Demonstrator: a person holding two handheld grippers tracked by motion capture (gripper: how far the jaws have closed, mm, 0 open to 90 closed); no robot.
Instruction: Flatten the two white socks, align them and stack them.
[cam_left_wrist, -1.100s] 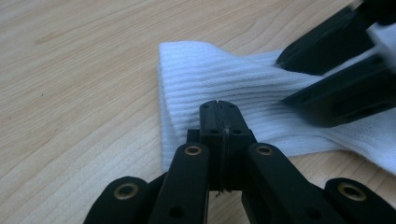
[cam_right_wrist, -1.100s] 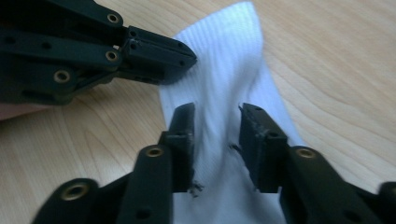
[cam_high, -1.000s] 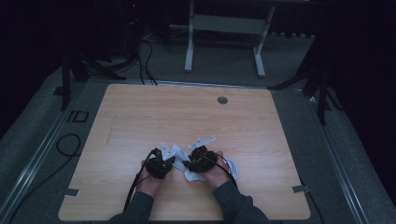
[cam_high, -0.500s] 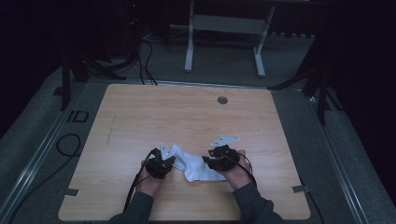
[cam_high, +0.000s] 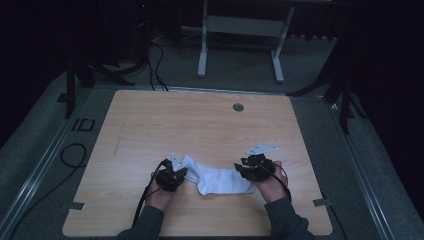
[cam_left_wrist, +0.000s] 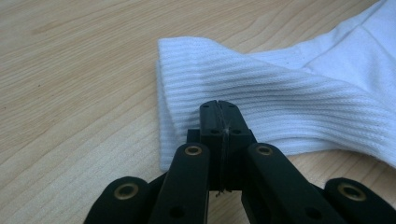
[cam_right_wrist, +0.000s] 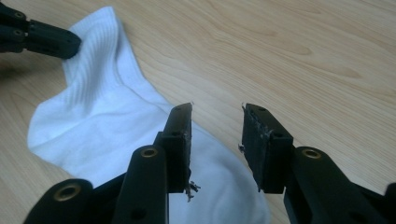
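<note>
Overhead table (cam_high: 150, 125) view — two close-ups

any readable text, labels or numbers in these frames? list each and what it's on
"ID": pale letters, as best they read, on the dark floor beside the table's far left corner, in the high view.
No print, brand or number shows on the white sock, the tabletop, the left claw or the right claw.
</note>
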